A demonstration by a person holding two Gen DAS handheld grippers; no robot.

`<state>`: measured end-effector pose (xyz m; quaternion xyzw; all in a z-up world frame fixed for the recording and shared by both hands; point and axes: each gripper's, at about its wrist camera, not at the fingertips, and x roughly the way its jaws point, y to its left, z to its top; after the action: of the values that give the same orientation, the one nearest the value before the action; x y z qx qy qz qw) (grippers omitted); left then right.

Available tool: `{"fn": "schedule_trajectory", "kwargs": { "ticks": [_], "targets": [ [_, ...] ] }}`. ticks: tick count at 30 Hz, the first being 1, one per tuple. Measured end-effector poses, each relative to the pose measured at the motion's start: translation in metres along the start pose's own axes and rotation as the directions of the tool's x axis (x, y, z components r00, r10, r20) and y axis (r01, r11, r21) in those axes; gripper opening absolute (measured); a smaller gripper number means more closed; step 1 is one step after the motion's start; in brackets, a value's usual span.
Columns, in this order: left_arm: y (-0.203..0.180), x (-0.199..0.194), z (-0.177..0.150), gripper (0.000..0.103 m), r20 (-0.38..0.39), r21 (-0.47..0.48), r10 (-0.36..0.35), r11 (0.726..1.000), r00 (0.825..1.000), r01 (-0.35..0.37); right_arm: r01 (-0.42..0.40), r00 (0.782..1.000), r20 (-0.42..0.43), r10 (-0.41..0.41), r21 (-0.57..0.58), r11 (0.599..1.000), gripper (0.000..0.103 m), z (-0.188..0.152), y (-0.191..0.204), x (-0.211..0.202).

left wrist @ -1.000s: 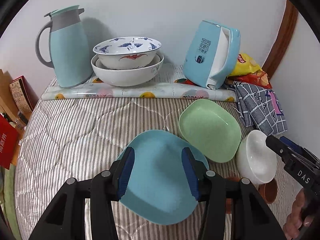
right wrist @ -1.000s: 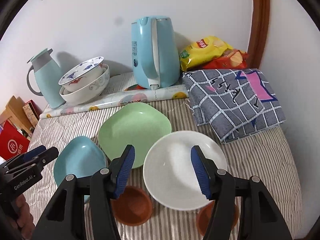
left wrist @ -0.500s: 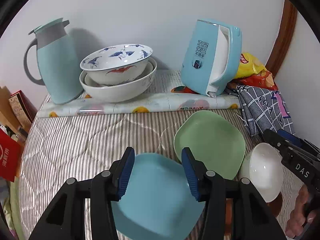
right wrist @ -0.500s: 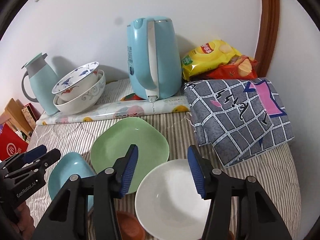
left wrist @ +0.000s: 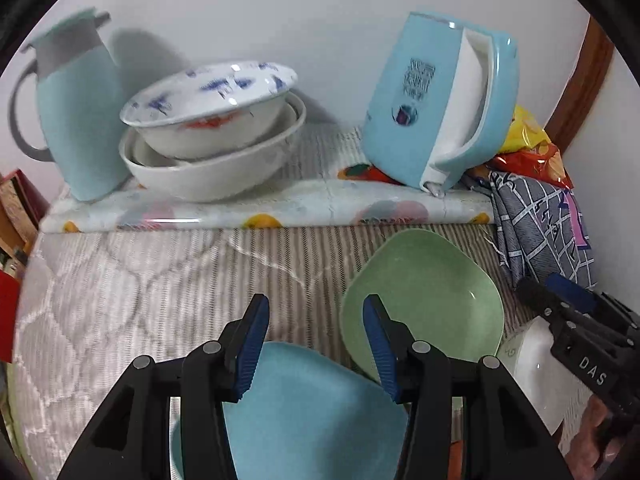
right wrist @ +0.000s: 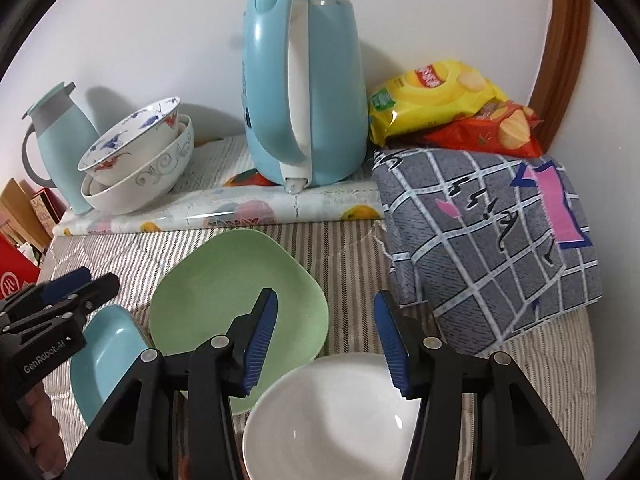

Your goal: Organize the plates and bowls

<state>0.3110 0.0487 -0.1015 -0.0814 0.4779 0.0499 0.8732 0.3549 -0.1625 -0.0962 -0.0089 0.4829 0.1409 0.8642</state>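
A blue plate lies on the striped cloth under my open left gripper; it also shows in the right wrist view. A green plate lies to its right. A white bowl sits below my open right gripper; it also shows in the left wrist view. A painted bowl is nested tilted in a larger white bowl at the back. Both grippers are empty and above the dishes.
A pale blue jug stands back left and a blue kettle back centre, both on a fruit-print mat. A folded checked cloth and snack bags lie at the right by the wall.
Both grippers have tilted up and pulled back, so the blue plate and white bowl slid lower in the views. Nothing was taken hold of; the jaws stay open.
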Motion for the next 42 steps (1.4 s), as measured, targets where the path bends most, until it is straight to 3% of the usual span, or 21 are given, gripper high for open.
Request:
{"fn": "schedule_trajectory", "kwargs": {
  "ticks": [13,20,25,32,42],
  "targets": [
    [-0.015,0.037,0.009,0.043,-0.043,0.041,-0.008,0.999,0.999,0.010,0.022,0.996,-0.080,-0.026,-0.055,0.998,0.040,0.003,0.008,0.040],
    [-0.021,0.059,0.010,0.028,-0.088,0.050,0.003,0.999,0.996,0.002,0.039,0.990,-0.132,-0.049,-0.077,0.996,0.028,0.005,0.010,0.060],
    [-0.025,0.072,0.011,0.015,-0.104,0.060,-0.003,0.998,0.995,0.009,0.044,0.985,-0.160,-0.058,-0.090,0.995,0.012,0.006,0.012,0.073],
    [-0.025,0.052,0.016,0.014,-0.033,0.059,-0.011,0.998,0.999,0.013,0.046,0.995,-0.088,-0.052,-0.071,0.996,0.010,0.013,0.012,0.059],
    [-0.015,-0.005,0.015,0.014,0.033,0.053,-0.019,0.998,0.999,0.018,0.027,1.000,-0.004,-0.027,-0.054,0.998,0.010,0.019,0.022,0.013]
  ]
}}
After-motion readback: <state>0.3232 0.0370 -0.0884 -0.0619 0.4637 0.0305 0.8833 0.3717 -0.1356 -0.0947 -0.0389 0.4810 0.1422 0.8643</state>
